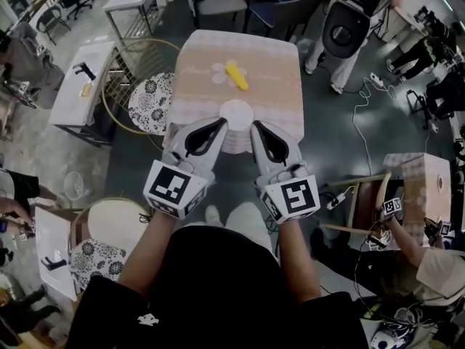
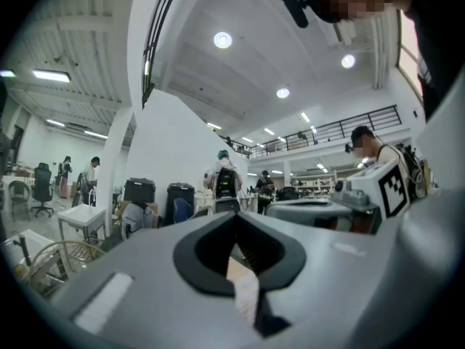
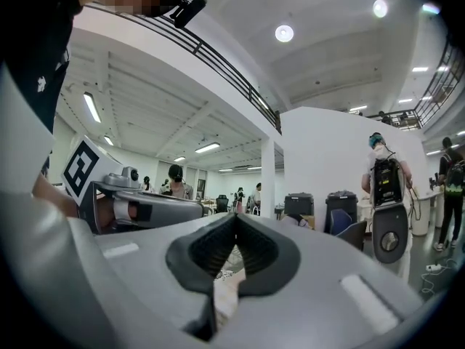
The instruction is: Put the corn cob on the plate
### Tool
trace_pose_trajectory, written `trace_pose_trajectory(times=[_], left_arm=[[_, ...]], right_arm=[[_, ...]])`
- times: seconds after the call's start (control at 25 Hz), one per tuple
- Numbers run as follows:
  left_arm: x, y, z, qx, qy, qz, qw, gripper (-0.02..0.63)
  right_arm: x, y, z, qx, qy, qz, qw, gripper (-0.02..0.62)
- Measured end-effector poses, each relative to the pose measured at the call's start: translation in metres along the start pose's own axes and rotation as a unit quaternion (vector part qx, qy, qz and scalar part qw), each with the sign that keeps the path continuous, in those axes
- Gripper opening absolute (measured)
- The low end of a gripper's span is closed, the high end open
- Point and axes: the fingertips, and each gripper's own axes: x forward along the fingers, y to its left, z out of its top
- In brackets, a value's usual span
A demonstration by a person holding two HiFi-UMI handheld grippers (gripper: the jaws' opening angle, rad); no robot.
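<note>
Corn lies mid-width on the table, toward the far edge and well apart from the plate, which sits centred by the near edge. Left gripper and right gripper are both clenched on nothing, flanking the plate. To do it well: open one before reaching over the plate, pinch the cob across its middle, lift clear, and set it down mid-plate so it can't roll off.

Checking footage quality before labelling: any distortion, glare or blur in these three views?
Head view: fisheye bend at edges, corn cob and plate sharp, light even. Left gripper view: dark round vignette, ceiling lamps bloom. Right gripper view: same vignette, same bloom.
</note>
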Motion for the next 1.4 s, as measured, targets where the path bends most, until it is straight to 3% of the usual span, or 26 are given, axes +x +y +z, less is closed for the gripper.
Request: trace_pose_trajectory(times=[0.44, 0.6, 1.4], left_arm=[[0.010, 0.000, -0.007, -0.001, 0.013, -0.012, 0.9998, 0.005], [0.017, 0.005, -0.009, 0.018, 0.022, -0.010, 0.9995, 0.005], [0.058, 0.031, -0.009, 0.008, 0.026, 0.001, 0.9996, 0.005]], right_arm=[[0.004, -0.011, -0.006, 0.001, 0.012, -0.006, 1.000, 0.000], [0.010, -0.017, -0.001, 0.002, 0.004, -0.008, 1.000, 0.000], [0.043, -0.058, -0.002, 0.004, -0.003, -0.003, 1.000, 0.000]])
